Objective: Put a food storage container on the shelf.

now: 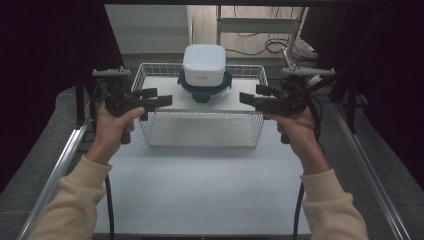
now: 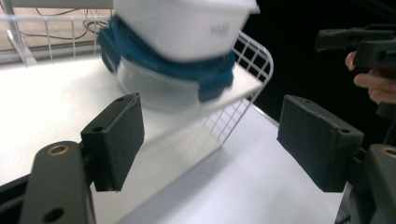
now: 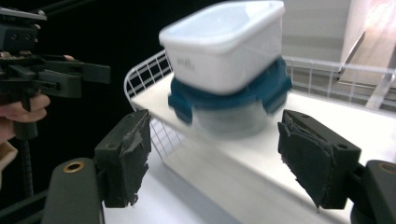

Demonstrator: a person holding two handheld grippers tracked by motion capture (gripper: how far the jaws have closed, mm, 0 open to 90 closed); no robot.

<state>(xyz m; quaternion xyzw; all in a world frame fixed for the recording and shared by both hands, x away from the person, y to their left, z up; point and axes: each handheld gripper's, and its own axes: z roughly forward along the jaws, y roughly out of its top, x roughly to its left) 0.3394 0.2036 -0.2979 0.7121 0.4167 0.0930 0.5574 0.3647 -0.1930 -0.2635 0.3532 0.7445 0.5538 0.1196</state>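
Lab test rig: black curtains [image 1: 45, 75], metal-framed table [image 1: 65, 160], floor cables [image 1: 265, 47].

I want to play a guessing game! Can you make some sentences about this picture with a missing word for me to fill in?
1. The white box sits on top of a tub whose lid is ____.
2. Both stand inside a wire ____.
3. The fingers of the left gripper are ____, holding nothing.
4. The right gripper is at the basket's ____ side in the high view.

Missing words: blue; basket; open; right
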